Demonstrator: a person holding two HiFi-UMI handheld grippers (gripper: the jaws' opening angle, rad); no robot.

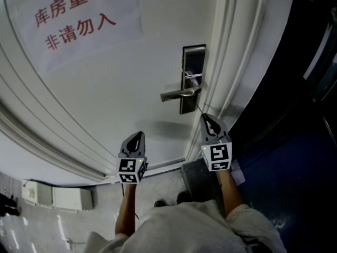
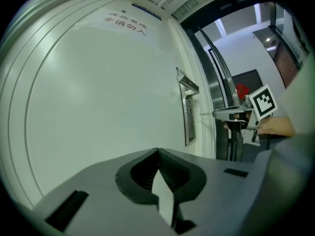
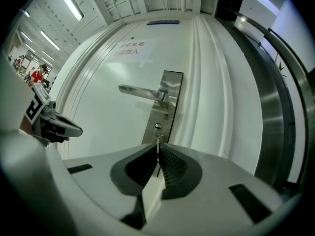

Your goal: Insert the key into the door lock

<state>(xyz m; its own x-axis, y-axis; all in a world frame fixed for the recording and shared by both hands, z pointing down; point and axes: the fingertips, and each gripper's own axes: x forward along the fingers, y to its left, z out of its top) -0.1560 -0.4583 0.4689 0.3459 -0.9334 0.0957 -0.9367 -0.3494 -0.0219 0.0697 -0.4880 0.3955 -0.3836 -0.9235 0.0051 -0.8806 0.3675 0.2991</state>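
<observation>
A white panelled door (image 1: 105, 88) fills the space ahead of both hand-held grippers, with a grey floor (image 1: 79, 220) under them and strip lights (image 3: 69, 1) on the ceiling behind. A paper sign (image 1: 79, 15) with red characters hangs on the door, high up and to the left of the left hand-held gripper (image 1: 139, 135). White mouldings (image 1: 231, 62) run up the door's edge just right of the right hand-held gripper (image 1: 206, 118), and a steel frame (image 3: 275, 107) stands beyond them. A metal lock plate (image 1: 194, 54) sits straight ahead of the right hand-held gripper. Its handle (image 1: 179, 94) reaches out level to the left, above the line between gripper and cylinder (image 3: 157, 128), so nothing blocks the way. The right hand-held gripper has its jaws pinched tight on the key (image 3: 157, 144), which sticks out of the tips edge-on. The key's long axis runs along the jaws and points at the cylinder in the lower part of the plate. Its tip lies just short of or at the keyhole, and I cannot tell which. The left hand-held gripper hovers to the left and slightly back. Its jaws are closed with nothing between them, and it faces bare door well away from the plate.
</observation>
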